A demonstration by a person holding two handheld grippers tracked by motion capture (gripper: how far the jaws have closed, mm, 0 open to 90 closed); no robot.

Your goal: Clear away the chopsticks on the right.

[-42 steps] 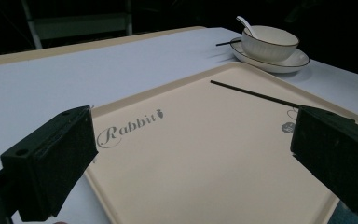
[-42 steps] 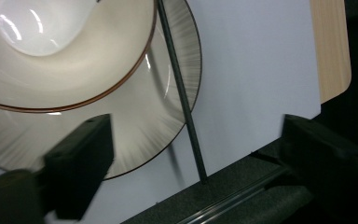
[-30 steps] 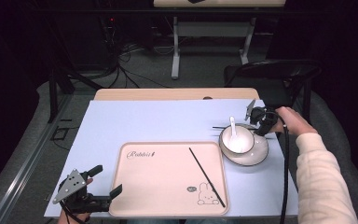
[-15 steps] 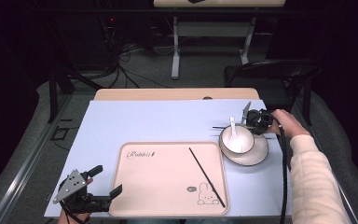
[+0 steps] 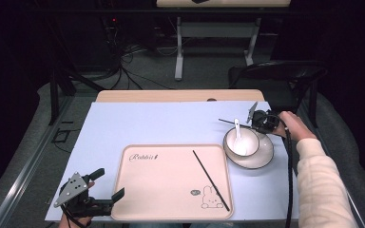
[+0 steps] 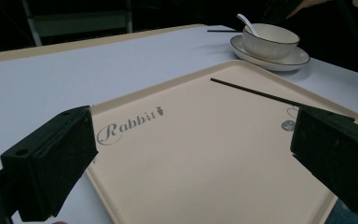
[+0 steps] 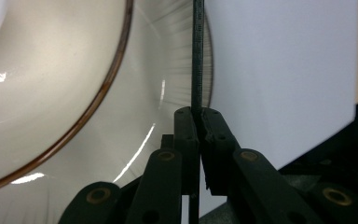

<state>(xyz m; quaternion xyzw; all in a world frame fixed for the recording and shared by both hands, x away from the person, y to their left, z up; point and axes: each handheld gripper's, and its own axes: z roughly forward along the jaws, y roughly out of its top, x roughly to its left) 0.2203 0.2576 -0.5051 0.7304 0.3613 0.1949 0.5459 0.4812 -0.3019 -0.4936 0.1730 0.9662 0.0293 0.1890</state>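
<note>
A cream tray marked "Rabbit" lies at the table's front, with one black chopstick lying diagonally on it. To its right a white bowl with a white spoon stands on a saucer. Behind the bowl lies a second black chopstick. My right gripper has just been closing and is shut on that chopstick's right end; up close its pads pinch the thin stick above the saucer's rim. My left gripper stands open at the tray's front left corner, with nothing held.
A pale blue mat covers the table, with the wooden tabletop showing along the far edge. A dark chair stands behind the right side. Cables and a table frame lie on the floor beyond.
The right gripper's jaws have closed onto the chopstick behind the bowl, and the hand has shifted slightly. The left gripper has stayed put.
</note>
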